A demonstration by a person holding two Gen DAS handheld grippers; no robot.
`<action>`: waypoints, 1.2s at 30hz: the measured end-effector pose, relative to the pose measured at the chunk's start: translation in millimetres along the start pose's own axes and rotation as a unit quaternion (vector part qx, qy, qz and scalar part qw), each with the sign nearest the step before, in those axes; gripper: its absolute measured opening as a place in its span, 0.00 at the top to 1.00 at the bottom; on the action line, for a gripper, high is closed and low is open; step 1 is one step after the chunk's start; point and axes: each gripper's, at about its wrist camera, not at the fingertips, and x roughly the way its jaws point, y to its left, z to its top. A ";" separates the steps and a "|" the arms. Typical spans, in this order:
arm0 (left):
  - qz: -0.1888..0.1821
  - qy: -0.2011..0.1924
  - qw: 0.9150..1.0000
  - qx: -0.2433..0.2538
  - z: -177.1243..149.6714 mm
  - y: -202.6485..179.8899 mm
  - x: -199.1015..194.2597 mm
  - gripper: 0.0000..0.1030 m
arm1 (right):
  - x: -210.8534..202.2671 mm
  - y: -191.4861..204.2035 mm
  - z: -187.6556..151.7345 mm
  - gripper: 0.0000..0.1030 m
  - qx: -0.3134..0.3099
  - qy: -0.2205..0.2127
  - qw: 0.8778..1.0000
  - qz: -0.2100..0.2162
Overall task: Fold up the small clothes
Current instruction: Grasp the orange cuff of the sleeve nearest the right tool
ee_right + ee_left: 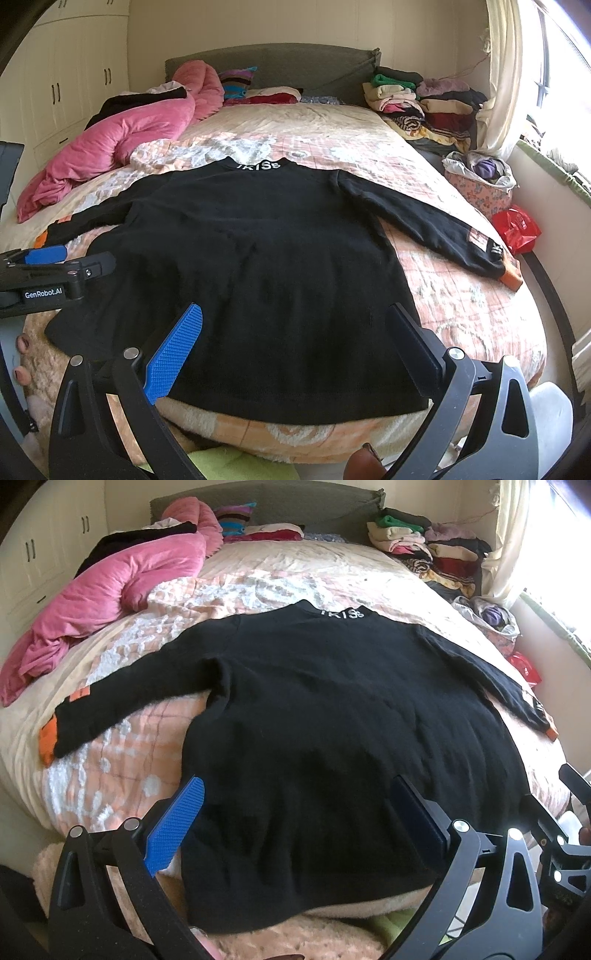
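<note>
Black long-sleeved knit sweater (314,709) with white collar lettering lies flat, sleeves spread, across the near half of the bed (295,565), hem at the near edge. Left gripper (295,812) hovers over the hem's left part, jaws wide apart, holding nothing. Right gripper (295,336) over the hem's right part, same. Crumpled pink blanket (110,590) along the bed's left edge; folded clothes stack (417,99) at the far right corner.
</note>
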 end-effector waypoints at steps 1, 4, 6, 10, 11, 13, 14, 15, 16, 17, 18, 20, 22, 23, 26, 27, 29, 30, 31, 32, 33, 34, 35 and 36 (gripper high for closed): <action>0.003 -0.001 1.000 -0.001 3.5 0.7 1.5 0.08 | 3.4 0.9 3.1 0.04 -0.003 0.001 1.000 -0.005; 0.008 -0.001 1.000 -0.005 17.7 2.2 7.8 0.08 | 11.0 1.3 12.1 0.04 -0.007 -0.002 1.000 -0.009; 0.014 0.002 1.000 -0.004 28.8 2.2 14.1 0.08 | 18.2 -0.1 20.9 0.04 -0.005 -0.003 1.000 -0.008; 0.021 0.000 1.000 -0.015 49.6 5.1 21.9 0.08 | 30.1 -3.2 39.7 0.04 0.002 -0.007 1.000 -0.003; 0.023 0.000 1.000 -0.015 54.5 5.4 23.9 0.08 | 33.1 -3.5 45.0 0.04 0.003 -0.009 1.000 -0.002; 0.028 -0.002 0.999 -0.015 65.9 4.4 28.6 0.08 | 39.3 -4.5 56.2 0.04 0.007 -0.011 1.000 -0.003; 0.029 -0.004 0.999 -0.017 71.6 4.4 30.8 0.08 | 42.6 -5.6 61.8 0.04 0.011 -0.012 1.000 0.000; 0.028 -0.005 0.999 -0.019 75.7 4.7 32.3 0.08 | 46.1 -6.9 67.8 0.04 0.016 -0.012 1.000 0.005; 0.027 -0.006 0.999 -0.024 80.7 5.4 34.4 0.08 | 48.5 -7.9 71.9 0.04 0.020 -0.011 1.000 0.007; 0.022 -0.005 0.999 -0.027 86.2 6.1 36.8 0.08 | 51.1 -8.8 76.3 0.04 0.024 -0.010 1.000 0.010; 0.018 -0.005 0.999 -0.028 90.5 6.1 37.9 0.08 | 54.2 -9.6 81.7 0.04 0.028 -0.010 0.999 0.014; 0.022 -0.007 0.999 -0.030 98.9 5.8 40.6 0.08 | 59.0 -10.0 89.8 0.04 0.032 -0.009 0.999 0.018; 0.019 -0.009 0.999 -0.026 110.4 4.3 44.9 0.08 | 66.2 -11.1 100.3 0.04 0.034 -0.009 0.999 0.019; 0.017 -0.008 1.000 -0.025 115.4 3.7 46.9 0.08 | 68.4 -11.6 103.2 0.04 0.036 -0.008 0.999 0.017; 0.012 -0.007 1.000 -0.015 129.3 -1.6 53.5 0.08 | 78.4 -16.4 115.2 0.04 0.047 -0.005 0.999 0.021; 0.015 -0.009 1.000 -0.013 135.2 -3.5 55.9 0.08 | 81.8 -18.5 118.5 0.04 0.052 -0.003 0.998 0.021; 0.014 -0.011 1.000 -0.011 145.4 -5.8 59.5 0.08 | 89.1 -23.3 126.1 0.04 0.063 -0.002 0.998 0.021; 0.014 -0.013 1.000 -0.013 152.0 -7.1 61.6 0.08 | 92.1 -26.0 128.8 0.04 0.066 -0.002 0.998 0.018; 0.012 -0.014 1.000 -0.013 156.6 -8.4 63.3 0.08 | 94.8 -29.9 132.1 0.04 0.071 -0.004 0.997 0.013; 0.009 -0.015 1.000 -0.013 162.1 -10.4 65.2 0.08 | 97.1 -33.1 134.6 0.04 0.075 -0.005 0.997 0.010; 0.008 -0.016 1.000 -0.013 168.2 -12.7 68.1 0.08 | 99.2 -38.2 136.7 0.04 0.081 -0.004 0.997 0.006; 0.007 -0.017 1.000 -0.013 174.0 -15.3 71.8 0.08 | 101.7 -45.3 139.3 0.04 0.091 -0.003 0.996 0.007; 0.006 -0.017 1.000 -0.013 179.2 -18.0 75.5 0.08 | 103.6 -53.1 140.8 0.04 0.103 -0.002 0.995 0.008; 0.006 -0.015 1.000 -0.014 183.2 -20.3 79.1 0.08 | 105.4 -59.8 142.8 0.04 0.114 0.000 0.994 0.006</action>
